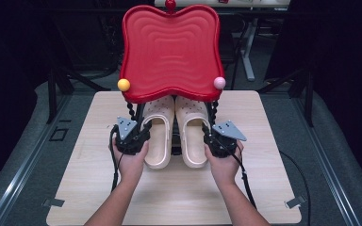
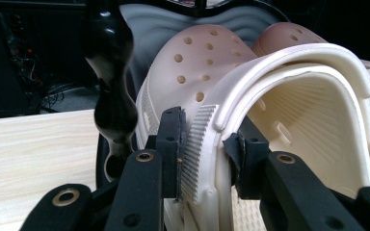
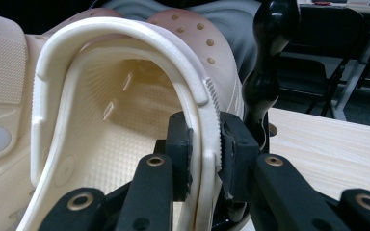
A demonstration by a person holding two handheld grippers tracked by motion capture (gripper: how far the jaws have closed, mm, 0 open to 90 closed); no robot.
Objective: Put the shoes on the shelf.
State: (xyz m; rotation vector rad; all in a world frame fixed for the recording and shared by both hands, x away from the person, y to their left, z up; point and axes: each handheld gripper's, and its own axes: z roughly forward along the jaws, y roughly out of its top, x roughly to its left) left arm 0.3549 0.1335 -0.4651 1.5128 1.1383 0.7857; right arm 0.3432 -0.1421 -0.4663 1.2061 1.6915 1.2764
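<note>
the two cream clogs sit side by side, toes pointing away from the person, on the low shelf of a small rack at the middle of the wooden table (image 1: 264,188). the left clog (image 1: 159,134) and the right clog (image 1: 193,134) have their open heels toward the person, likely so each can be taken by its outer side wall.

the left gripper (image 1: 139,136) comes in at the left clog's 9 o'clock side. in the left gripper view its jaws straddle the ribbed outer wall (image 2: 200,144): one pad lies against the ribbing, the other stands just inside the shoe, and i can't quite tell whether that inner pad is pressing, so the hold looks loose at best. the right gripper (image 1: 212,139) mirrors it at the right clog's 3 o'clock side, and there both pads pinch the wall (image 3: 207,139) from either side, a narrow hold on the rim.

taking the outer walls keeps the hands clear of each other (and of the gap between the shoes). a black beaded post (image 2: 111,86) of the rack stands just outside each gripper, so the room to either side is tight. above, at 12 o'clock, the red wavy tray (image 1: 169,47) roofs the shelf, with a yellow ball (image 1: 123,84) and a pink ball (image 1: 219,83) at its near corners, so i judge the clogs can only travel along the shelf, toward 6 o'clock.
</note>
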